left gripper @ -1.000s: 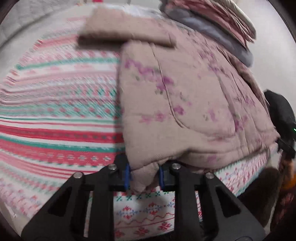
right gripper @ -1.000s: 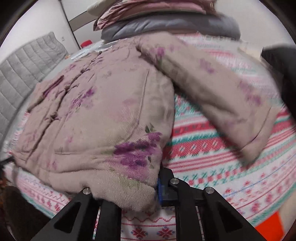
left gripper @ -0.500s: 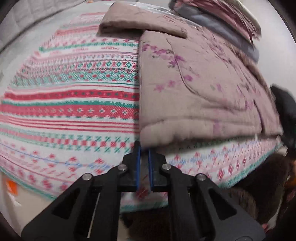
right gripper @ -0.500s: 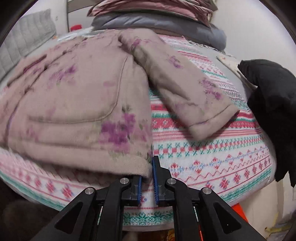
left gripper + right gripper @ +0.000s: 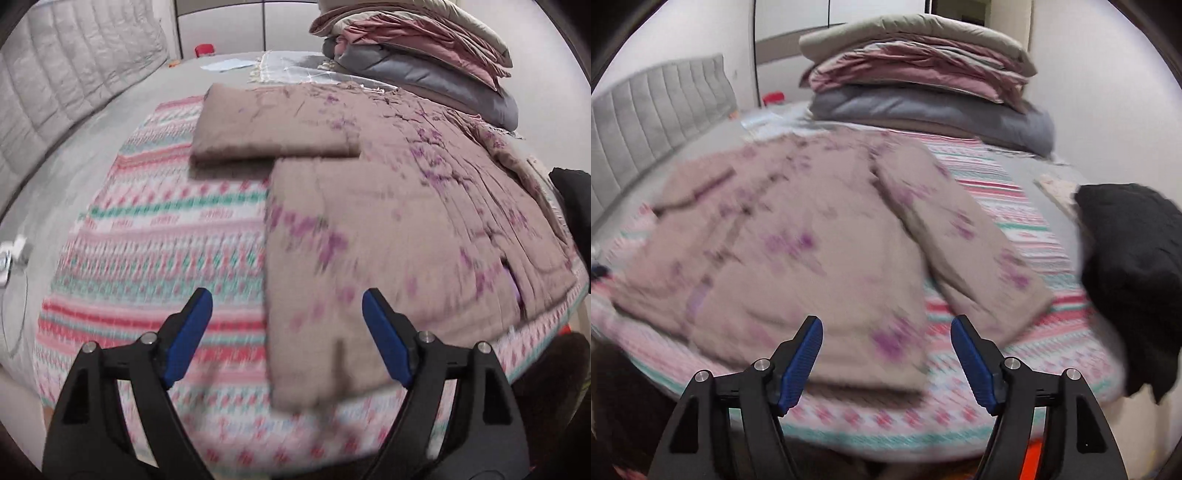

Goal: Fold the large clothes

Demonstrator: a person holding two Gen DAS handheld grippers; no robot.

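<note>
A dusty-pink padded jacket [image 5: 399, 221] with purple flowers lies flat, front up, on a patterned blanket [image 5: 155, 236] over the bed. One sleeve [image 5: 273, 125] stretches left in the left wrist view, the other sleeve [image 5: 964, 236] runs down to the right in the right wrist view. My left gripper [image 5: 286, 314] hovers above the jacket's near left hem corner, jaws opening, nothing between the blue pads. My right gripper [image 5: 886, 339] hangs above the near right hem corner of the jacket [image 5: 798, 243], jaws opening too, holding nothing.
A stack of folded quilts [image 5: 916, 85] sits at the far end of the bed. A black garment [image 5: 1134, 266] lies at the right edge. The grey padded headboard [image 5: 62, 85] runs along the left. A red-lidded item [image 5: 204, 50] stands far back.
Both grippers held the jacket's hem a second ago, then let it go, and the jacket now lies flat. Both have risen and pulled back, and their jaws have spread wide.
</note>
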